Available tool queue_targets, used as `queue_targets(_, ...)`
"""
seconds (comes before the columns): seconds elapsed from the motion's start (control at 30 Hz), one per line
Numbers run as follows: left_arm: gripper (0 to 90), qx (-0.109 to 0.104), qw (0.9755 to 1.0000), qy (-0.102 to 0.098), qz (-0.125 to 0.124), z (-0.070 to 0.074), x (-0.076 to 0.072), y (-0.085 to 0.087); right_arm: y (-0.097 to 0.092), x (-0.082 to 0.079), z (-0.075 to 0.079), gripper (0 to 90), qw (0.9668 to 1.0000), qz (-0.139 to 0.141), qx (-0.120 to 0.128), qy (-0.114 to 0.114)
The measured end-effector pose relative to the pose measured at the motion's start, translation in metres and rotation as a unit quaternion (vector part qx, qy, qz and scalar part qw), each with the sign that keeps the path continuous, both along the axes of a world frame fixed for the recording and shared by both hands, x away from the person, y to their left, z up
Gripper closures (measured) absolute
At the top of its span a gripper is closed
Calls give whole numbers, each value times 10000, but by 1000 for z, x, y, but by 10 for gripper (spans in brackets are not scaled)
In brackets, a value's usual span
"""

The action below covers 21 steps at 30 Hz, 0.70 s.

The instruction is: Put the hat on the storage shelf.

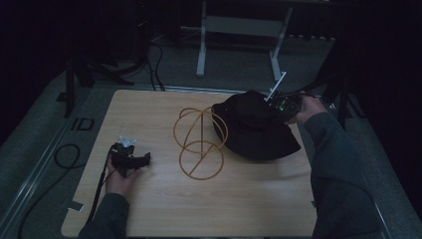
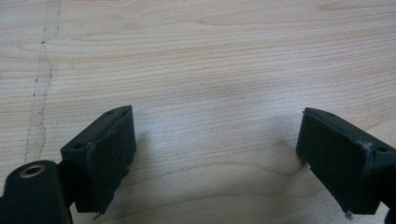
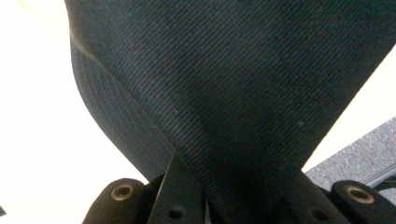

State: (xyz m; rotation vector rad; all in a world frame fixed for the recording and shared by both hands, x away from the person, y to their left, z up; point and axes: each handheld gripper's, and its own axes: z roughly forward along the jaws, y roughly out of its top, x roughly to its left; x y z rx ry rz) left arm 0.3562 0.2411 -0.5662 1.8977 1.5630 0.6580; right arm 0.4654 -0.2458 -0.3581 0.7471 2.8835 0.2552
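Dim room, pale wooden table (image 1: 164, 209). At two o'clock the right gripper (image 1: 285, 105) clamps the black hat (image 1: 254, 127) by its edge, beside the wire stand (image 1: 200, 142). Lifting slowly should keep the cloth from slipping. At eight o'clock the left gripper (image 2: 215, 158) gapes wide, empty.

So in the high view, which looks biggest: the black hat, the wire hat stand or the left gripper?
1. The black hat looks largest.
2. The wire hat stand comes close behind; its loops enclose a lot of space, so the gap is unsure.
3. The left gripper looks clearly smallest.
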Motion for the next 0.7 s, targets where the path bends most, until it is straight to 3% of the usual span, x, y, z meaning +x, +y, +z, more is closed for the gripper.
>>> queue_targets(0.7, 123, 1, 10000, 16, -13, 0, 0, 0, -27, -13, 24, 870, 9995, 87, 138, -263)
